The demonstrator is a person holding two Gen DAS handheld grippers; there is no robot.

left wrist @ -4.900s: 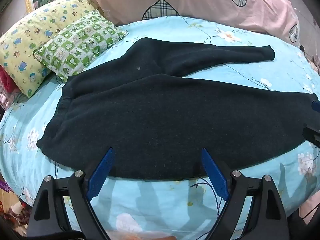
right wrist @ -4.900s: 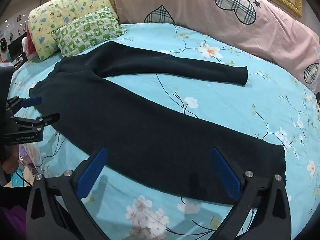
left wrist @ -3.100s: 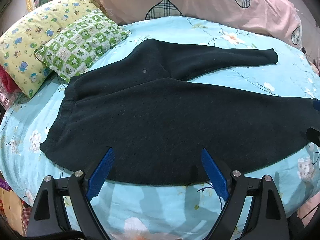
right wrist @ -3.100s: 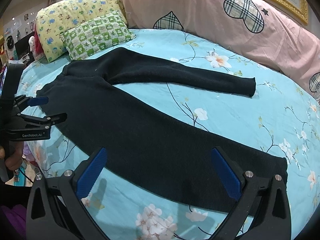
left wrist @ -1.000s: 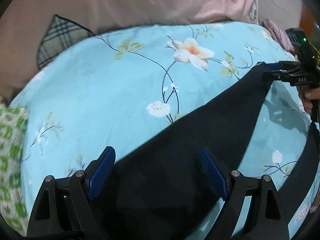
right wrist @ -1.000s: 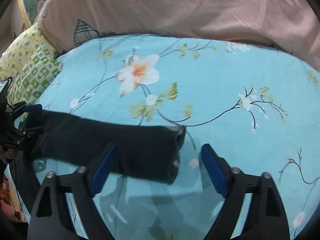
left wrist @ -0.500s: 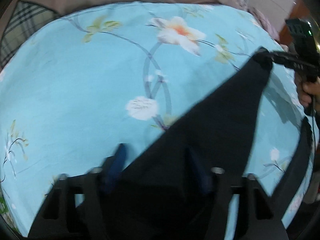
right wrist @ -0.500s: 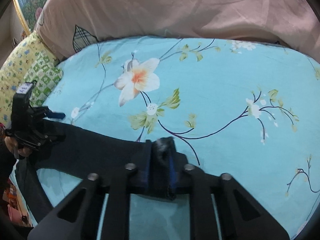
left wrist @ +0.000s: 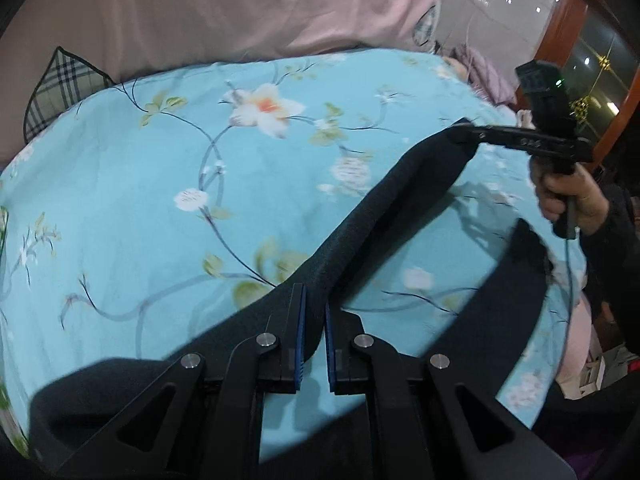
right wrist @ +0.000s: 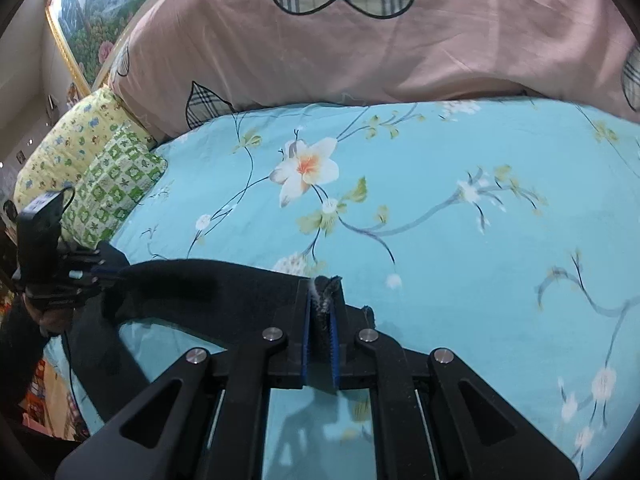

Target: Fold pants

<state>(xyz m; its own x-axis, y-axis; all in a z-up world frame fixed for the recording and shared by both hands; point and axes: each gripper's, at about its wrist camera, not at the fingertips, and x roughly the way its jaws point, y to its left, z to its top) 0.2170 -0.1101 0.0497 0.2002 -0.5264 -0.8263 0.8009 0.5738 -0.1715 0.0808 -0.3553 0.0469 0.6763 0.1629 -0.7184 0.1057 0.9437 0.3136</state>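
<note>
A bedroom in a home; the bed [right wrist: 460, 168] is spread with a turquoise sheet printed with white blossoms and trailing stems; along its head lies a long pink bolster [right wrist: 360, 48] with plaid heart and leaf patches; beside it sit a yellow cartoon-print pillow [right wrist: 60, 152] and a green-and-white checked pillow [right wrist: 116, 184]; a gilt-framed floral picture [right wrist: 88, 12] hangs on the wall behind; a red-brown wooden door frame [left wrist: 560, 24] stands beyond the bed's far side.

left gripper [left wrist: 314, 312] clamped tight, tilted downward; right gripper [right wrist: 321, 312] clamped tight, tilted downward
</note>
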